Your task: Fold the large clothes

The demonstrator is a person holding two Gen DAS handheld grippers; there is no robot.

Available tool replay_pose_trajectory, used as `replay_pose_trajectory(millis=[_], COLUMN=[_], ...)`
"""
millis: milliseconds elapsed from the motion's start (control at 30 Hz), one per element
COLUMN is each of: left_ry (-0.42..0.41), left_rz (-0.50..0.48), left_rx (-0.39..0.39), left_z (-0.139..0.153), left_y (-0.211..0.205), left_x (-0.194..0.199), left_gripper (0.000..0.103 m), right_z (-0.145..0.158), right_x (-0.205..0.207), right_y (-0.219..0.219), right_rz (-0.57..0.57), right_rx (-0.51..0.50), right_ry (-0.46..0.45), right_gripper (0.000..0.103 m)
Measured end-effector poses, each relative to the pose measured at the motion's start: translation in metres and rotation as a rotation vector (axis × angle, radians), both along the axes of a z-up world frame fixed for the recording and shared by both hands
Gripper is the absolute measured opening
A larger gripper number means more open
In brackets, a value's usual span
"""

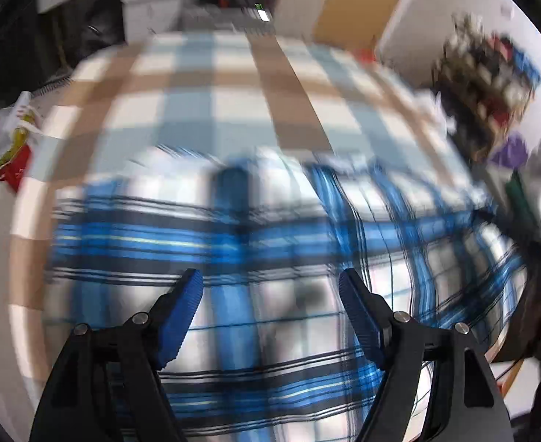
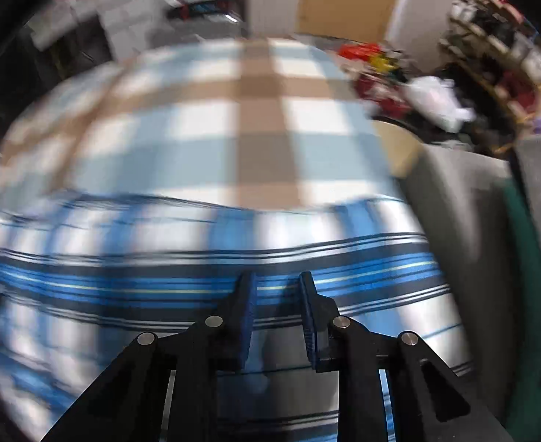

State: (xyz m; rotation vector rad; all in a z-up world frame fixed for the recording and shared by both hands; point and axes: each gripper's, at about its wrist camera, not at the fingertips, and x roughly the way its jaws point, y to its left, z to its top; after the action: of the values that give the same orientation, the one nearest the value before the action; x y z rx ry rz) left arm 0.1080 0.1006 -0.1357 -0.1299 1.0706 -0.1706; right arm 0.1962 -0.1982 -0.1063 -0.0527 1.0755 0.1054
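Two claws over one blue plaid shirt [image 1: 270,258]: left claw [image 1: 270,287] wide open, empty; right claw [image 2: 276,287] narrowed, nothing visibly pinched. Shirt lies on checked cloth [image 2: 263,129] covering the tabletop. We should grip an edge squarely before folding.

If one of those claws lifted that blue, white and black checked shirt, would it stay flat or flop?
Probably flop: the blue, white and black plaid shirt lies soft and rippled on the pale checked tablecloth. It looks thin, so likely light. Pushed, it would likely bunch rather than slide.
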Motion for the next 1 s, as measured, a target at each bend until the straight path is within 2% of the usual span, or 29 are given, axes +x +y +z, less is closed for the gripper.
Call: replay_pose_trajectory(millis=[67,133,167,200,267,333,367,467,567,700,733,800,900,967,1000], left_ry=[-0.035,0.017,0.062,0.094,0.074,0.066,0.056,-0.027,-0.056,0.019,0.033,0.095,0.062,0.056,0.05], left_rz=[0.026,0.018,0.009,-0.001,-0.02,-0.013,-0.011,-0.003,-0.003,0.033,0.042,0.065,0.038,0.063,0.071], left_rx=[0.024,0.061,0.083,0.121,0.204,0.276,0.29,0.312,0.266,0.048,0.042,0.115,0.261,0.259,0.244], left_z=[0.002,-0.011,-0.023,-0.033,-0.033,-0.029,-0.026,-0.012,-0.006,-0.005,-0.008,-0.029,-0.036,-0.032,-0.029], left_y=[0.008,0.007,0.005,0.001,-0.01,-0.022,-0.024,-0.028,-0.028,-0.014,-0.015,-0.024,-0.043,-0.043,-0.04], left_x=[-0.004,0.0,0.002,0.002,-0.006,-0.014,-0.017,-0.027,-0.024,0.008,0.014,0.025,0.024,0.02,0.017], left_gripper=[0.073,0.073,0.073,0.073,0.073,0.073,0.073,0.073,0.073,0.073,0.073,0.073,0.076,0.076,0.075], right_z=[0.008,0.008,0.006,0.0,-0.011,-0.036,-0.041,-0.037,-0.023,-0.006,0.0,0.006,0.008,0.005,0.006], right_x=[-0.011,-0.022,-0.024,-0.025,-0.027,-0.025,-0.031,-0.052,-0.064,-0.079,-0.089,-0.101,-0.118,-0.126,-0.129], right_y=[0.021,0.059,0.073,0.093,0.116,0.135,0.136,0.13,0.125,0.102,0.099,0.087,0.071,0.06,0.054], right_rz=[0.058,0.134,0.157,0.19,0.226,0.226,0.196,0.154,0.156,0.106,0.093,0.062,0.037,0.022,0.01], right_rx=[0.052,0.117,0.115,0.096,0.042,-0.037,-0.044,0.045,0.111,0.216,0.237,0.287,0.274,0.231,0.241], right_ry=[-0.022,-0.036,-0.038,-0.037,-0.027,-0.002,-0.032,-0.107,-0.124,-0.124,-0.12,-0.119,-0.131,-0.127,-0.125], right_gripper=[0.023,0.023,0.023,0.023,0.023,0.023,0.024,0.026,0.025,0.032,0.033,0.033,0.038,0.038,0.039])
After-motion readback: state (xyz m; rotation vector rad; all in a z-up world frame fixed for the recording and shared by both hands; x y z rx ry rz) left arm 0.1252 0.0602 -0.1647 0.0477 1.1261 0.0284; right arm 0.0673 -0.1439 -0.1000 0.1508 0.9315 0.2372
